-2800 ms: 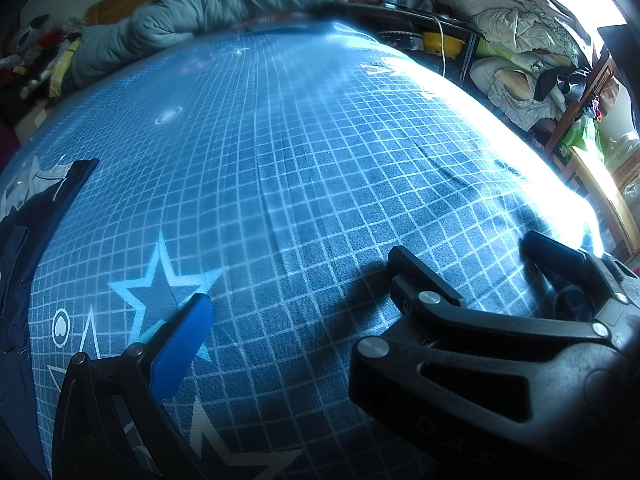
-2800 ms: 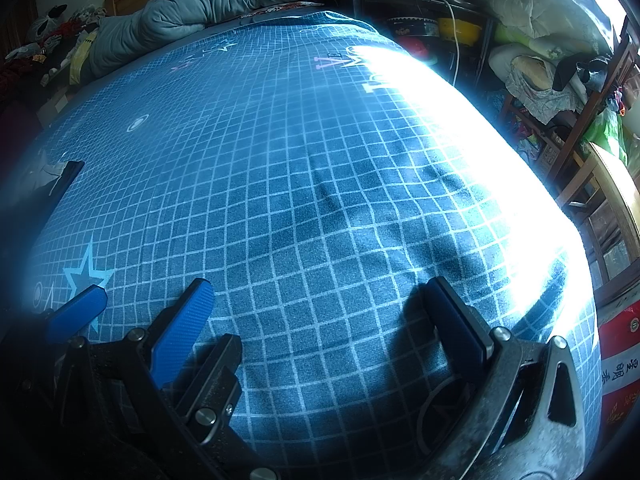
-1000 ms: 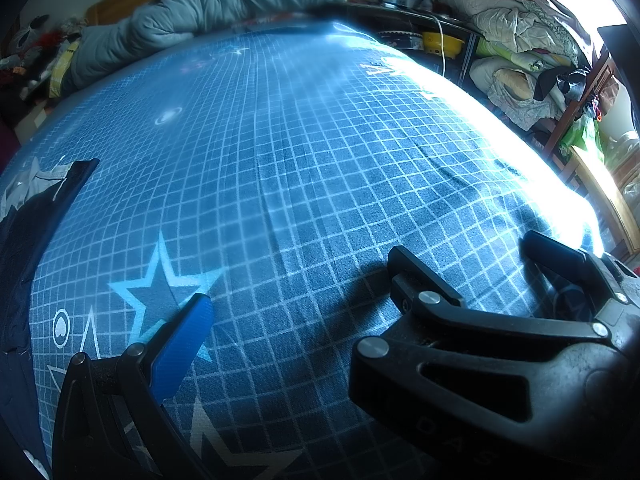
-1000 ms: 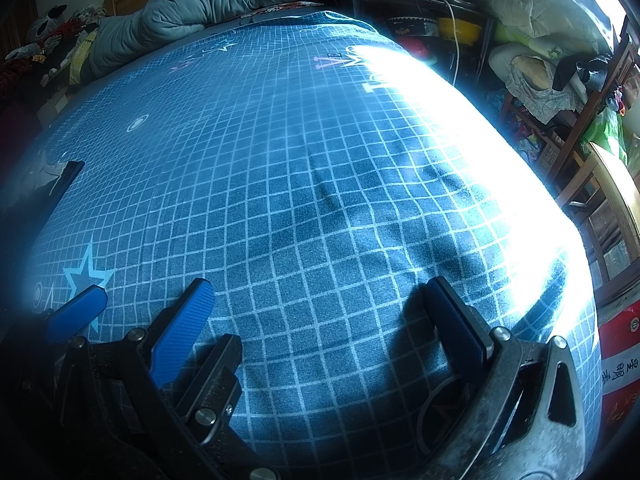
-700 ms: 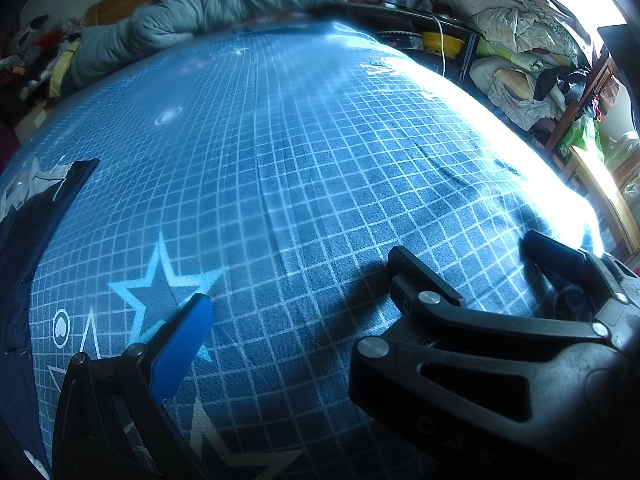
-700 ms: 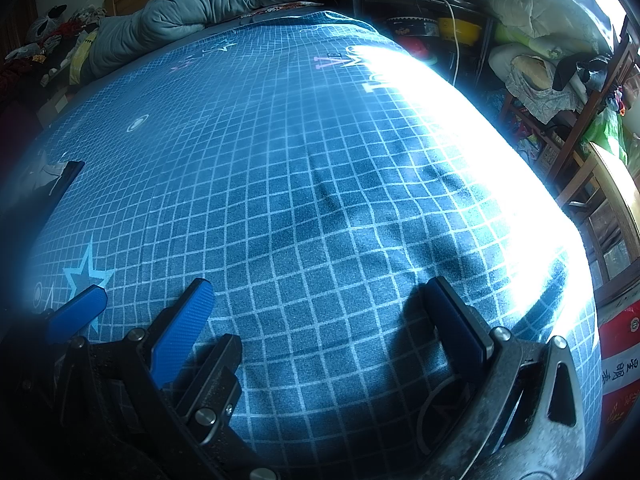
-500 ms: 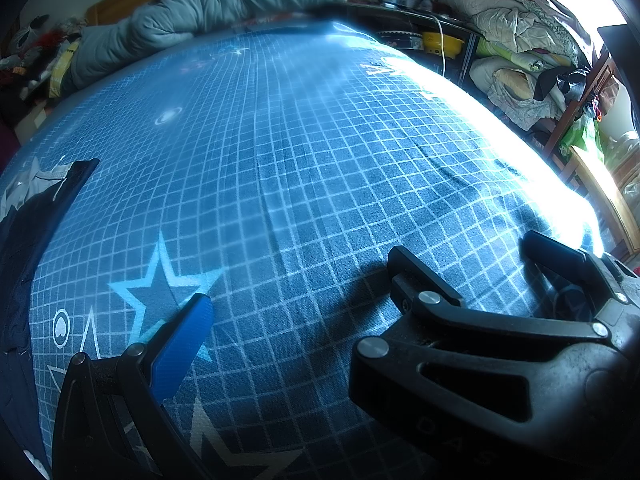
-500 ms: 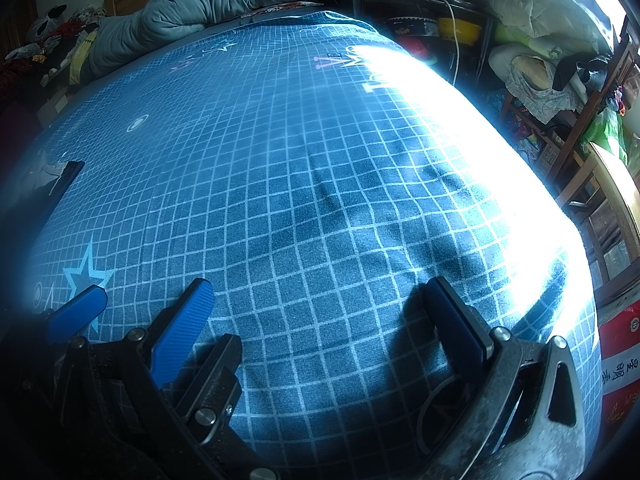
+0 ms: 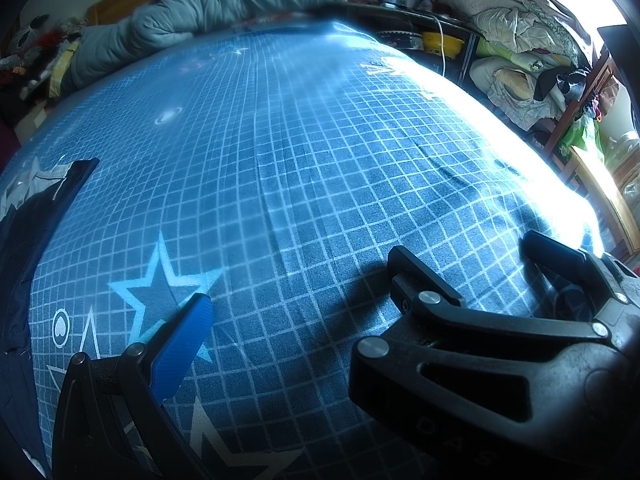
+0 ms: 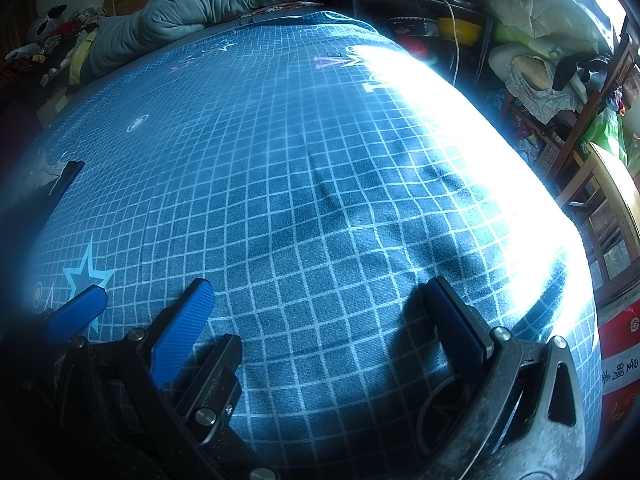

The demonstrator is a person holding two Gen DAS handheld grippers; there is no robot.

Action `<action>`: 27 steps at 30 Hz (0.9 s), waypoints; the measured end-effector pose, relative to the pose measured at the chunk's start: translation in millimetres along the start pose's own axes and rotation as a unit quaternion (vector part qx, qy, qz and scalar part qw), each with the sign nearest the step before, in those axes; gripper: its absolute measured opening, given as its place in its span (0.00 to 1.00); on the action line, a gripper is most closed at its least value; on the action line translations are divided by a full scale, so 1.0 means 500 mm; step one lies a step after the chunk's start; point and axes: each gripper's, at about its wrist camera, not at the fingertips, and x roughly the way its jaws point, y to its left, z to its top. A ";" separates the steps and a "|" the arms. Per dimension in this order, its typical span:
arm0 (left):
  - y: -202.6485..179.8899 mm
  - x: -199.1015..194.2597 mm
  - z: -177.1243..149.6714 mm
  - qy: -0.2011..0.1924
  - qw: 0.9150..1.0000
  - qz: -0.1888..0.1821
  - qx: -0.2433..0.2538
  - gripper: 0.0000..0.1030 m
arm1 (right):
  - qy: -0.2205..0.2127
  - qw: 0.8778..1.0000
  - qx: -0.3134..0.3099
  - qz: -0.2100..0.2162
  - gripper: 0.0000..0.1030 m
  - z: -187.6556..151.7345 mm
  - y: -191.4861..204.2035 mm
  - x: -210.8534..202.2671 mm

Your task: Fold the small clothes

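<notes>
Dark navy garment (image 9: 24, 232) lies flat at the far left edge of the bed, partly cut off by the frame; a pale grey-white patch shows at its upper end. In the right wrist view the same garment (image 10: 48, 184) is dim and blurred at the left margin. Nothing touches it; both tools are well apart from it.

Bed sheet (image 9: 320, 160): blue, white grid lines, light-blue star print (image 9: 160, 288) near the left tool. Strong sunlight washes out the sheet's right side.

Left hand-held gripper (image 9: 304, 280): released, jaws spread wide, nothing between them. Blue-padded finger low left, black finger to the right, both just above the sheet, casting a shadow on it.

Right hand-held gripper (image 10: 320, 300): released as well, jaws wide apart, empty, low over the sheet. The left tool's blue pad (image 10: 78, 312) shows beside it at lower left.

Far end of bed: rolled grey-green duvet (image 9: 208, 12). Right of bed: shelves with piled bedding (image 9: 520, 40), a yellow bowl (image 9: 440, 42), and a wooden chair (image 10: 600, 200).
</notes>
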 end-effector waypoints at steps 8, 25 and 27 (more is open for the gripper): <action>0.003 0.006 -0.005 0.001 1.000 -0.003 -0.002 1.00 | 0.000 1.000 0.000 0.000 1.00 0.002 0.006 0.002; 0.003 0.006 -0.005 0.000 1.000 -0.002 -0.002 1.00 | 0.000 1.000 0.000 0.000 1.00 0.002 0.007 0.001; 0.003 0.006 -0.005 0.000 1.000 -0.002 -0.002 1.00 | 0.000 1.000 0.000 0.000 1.00 0.002 0.007 0.001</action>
